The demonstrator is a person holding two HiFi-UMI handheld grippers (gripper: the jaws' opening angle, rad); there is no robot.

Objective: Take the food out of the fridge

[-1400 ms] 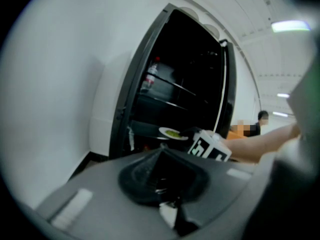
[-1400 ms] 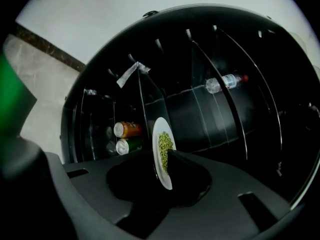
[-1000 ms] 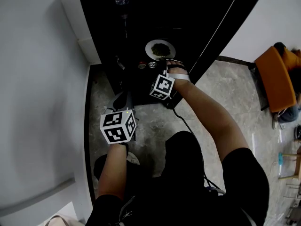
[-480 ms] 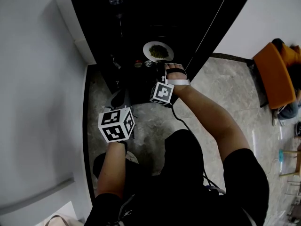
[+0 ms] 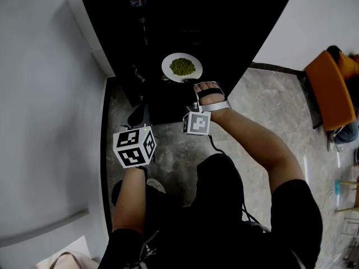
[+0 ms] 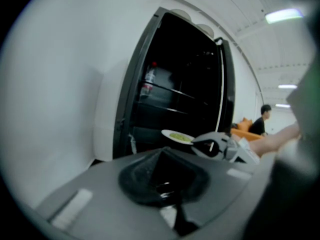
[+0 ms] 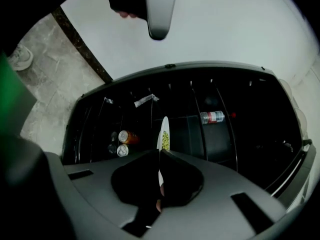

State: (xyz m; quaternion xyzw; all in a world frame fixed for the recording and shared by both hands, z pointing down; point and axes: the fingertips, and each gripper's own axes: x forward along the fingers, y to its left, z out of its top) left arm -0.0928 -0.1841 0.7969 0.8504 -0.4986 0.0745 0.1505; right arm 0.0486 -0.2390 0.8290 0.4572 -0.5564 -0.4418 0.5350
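A white plate (image 5: 182,67) of green food sticks out of the dark open fridge (image 5: 224,21). My right gripper (image 5: 190,83) is shut on its near rim. In the right gripper view the plate (image 7: 164,134) stands edge-on, pinched between the shut jaws of the right gripper (image 7: 159,156). My left gripper (image 5: 136,118) hangs lower left in front of the fridge, shut and empty. The left gripper view shows the left gripper (image 6: 163,154) in the foreground, and beyond it the plate (image 6: 177,135) and the right gripper (image 6: 215,144) holding it.
A water bottle (image 7: 214,117) lies on a fridge shelf, and two cans (image 7: 125,136) stand lower left inside. The black fridge door (image 5: 263,32) stands open to the right. An orange chair (image 5: 331,91) and a seated person (image 6: 260,121) are off to the right, on a stone floor (image 5: 269,105).
My right gripper has drawn back toward my body with the plate, which now shows more fully outside the fridge. The left gripper has stayed about where it was.
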